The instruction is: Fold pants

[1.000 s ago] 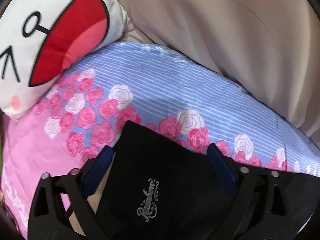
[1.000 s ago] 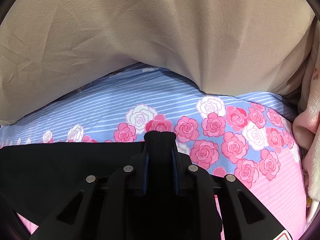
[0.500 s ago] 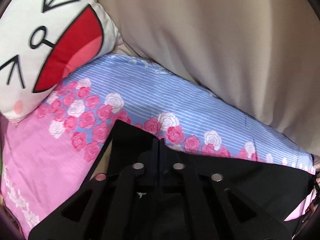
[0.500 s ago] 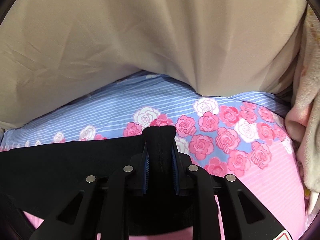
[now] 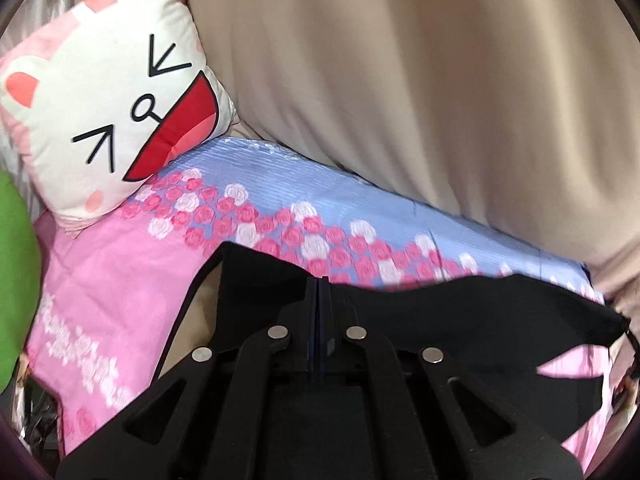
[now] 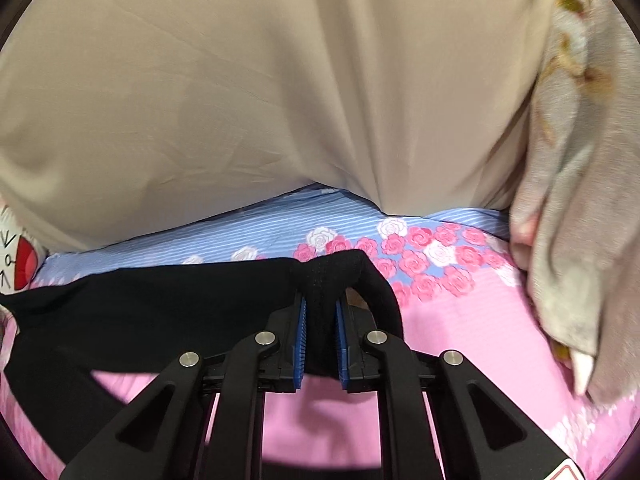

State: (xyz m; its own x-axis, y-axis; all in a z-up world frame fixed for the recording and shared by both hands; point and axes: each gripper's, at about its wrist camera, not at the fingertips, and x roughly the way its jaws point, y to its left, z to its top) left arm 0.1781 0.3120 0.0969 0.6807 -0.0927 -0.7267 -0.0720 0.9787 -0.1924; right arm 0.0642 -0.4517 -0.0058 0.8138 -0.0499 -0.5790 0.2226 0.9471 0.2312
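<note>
Both claws grip the pants (image 5: 460, 320) edge: left claw (image 5: 318, 284) clenched, right claw (image 6: 320, 312) closing on bunched fabric. Next: carry it over evenly onto the bed (image 6: 480, 340).

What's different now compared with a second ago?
The left tool, open around the black pants a second ago, has shut on their edge. Both tools have lifted the pants off the flowered sheet. The right tool kept its grip, jaws closing tighter. The cat pillow stayed put.
</note>
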